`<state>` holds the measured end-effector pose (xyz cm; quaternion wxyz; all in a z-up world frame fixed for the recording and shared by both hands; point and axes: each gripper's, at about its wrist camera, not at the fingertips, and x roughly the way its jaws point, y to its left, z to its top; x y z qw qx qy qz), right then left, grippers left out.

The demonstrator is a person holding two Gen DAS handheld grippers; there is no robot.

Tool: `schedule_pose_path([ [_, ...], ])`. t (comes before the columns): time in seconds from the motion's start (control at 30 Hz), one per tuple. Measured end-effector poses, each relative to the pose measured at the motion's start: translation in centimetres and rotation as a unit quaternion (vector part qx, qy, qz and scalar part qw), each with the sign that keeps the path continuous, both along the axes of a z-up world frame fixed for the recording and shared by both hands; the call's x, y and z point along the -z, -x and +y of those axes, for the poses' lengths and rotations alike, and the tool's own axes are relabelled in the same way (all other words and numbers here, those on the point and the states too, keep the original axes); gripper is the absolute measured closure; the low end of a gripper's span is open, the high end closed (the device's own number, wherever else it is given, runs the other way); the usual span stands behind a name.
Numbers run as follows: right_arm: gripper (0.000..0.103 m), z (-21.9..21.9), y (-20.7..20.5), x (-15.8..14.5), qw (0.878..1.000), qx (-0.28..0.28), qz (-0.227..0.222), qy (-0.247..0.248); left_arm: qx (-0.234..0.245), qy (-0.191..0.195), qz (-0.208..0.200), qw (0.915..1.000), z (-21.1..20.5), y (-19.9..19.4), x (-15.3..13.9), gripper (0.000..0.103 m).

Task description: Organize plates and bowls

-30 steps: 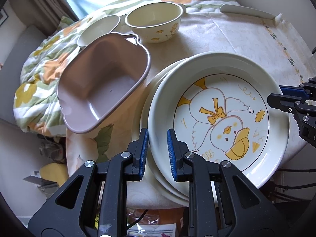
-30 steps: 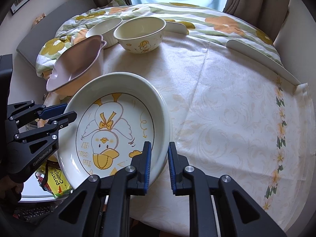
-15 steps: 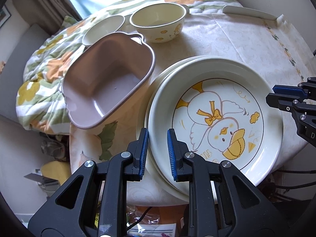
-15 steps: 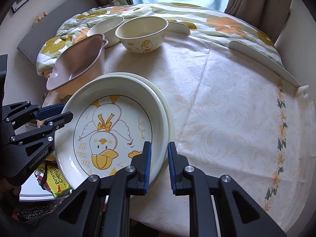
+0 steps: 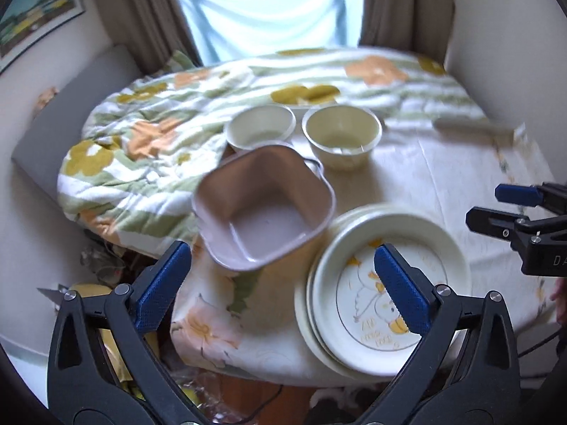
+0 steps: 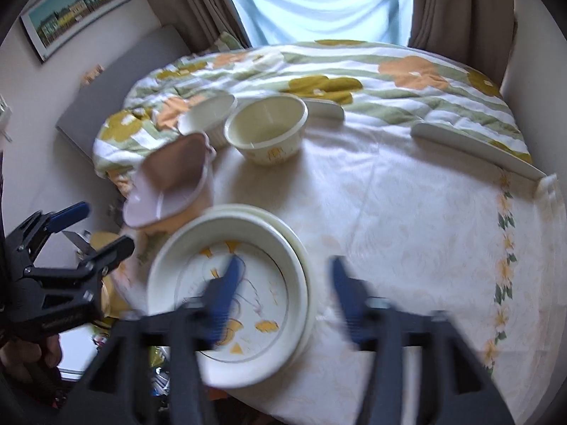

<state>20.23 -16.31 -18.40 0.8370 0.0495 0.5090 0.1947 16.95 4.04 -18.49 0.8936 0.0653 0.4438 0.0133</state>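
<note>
A cream plate with a yellow duck drawing [image 5: 358,283] [image 6: 276,301] lies on top of a stack of plates at the table's near left edge. My left gripper [image 5: 280,249] [image 6: 106,226] hangs above the gap between this stack and a pink square dish [image 5: 262,212] [image 6: 170,184]. Its jaws are opening wide, with nothing between the pads. My right gripper [image 6: 285,262] [image 5: 485,203] is blurred above the plate's right rim, its jaws also opening and clear of the plate. Two cream bowls [image 5: 260,125] [image 5: 342,132] stand side by side behind the pink dish.
A cream patterned cloth [image 6: 407,230] covers the round table. A floral quilt [image 6: 354,71] lies beyond its far edge, before a curtained window. Two flat white pieces [image 6: 475,152] [image 6: 324,108] lie near the far rim. A hand [image 6: 21,350] holds the left gripper; clutter sits below the table's left edge.
Both grippers were shut on the duck plate's rim; now both have let go, spread their jaws and risen. The plate stays on the stack.
</note>
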Motion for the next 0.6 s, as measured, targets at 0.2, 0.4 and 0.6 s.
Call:
schedule_pose_path([
  [0.2, 0.024, 2.5, -3.4, -0.4, 0.999, -0.04, 0.003, -0.009, -0.08, 0.034, 0.02, 0.996, 4.8, -0.9, 0.3, 0.0],
  [0.4, 0.024, 7.2, -7.0, 0.9, 0.997, -0.073, 0.016, -0.016, -0.135, 0.114, 0.054, 0.9827, 9.8, -2.8, 3.5, 0.001],
  [0.6, 0.024, 11.5, -9.7, 4.8, 0.992, -0.1, 0.071, -0.027, -0.154, 0.162, 0.085, 0.971, 11.7, -5.5, 7.3, 0.006],
])
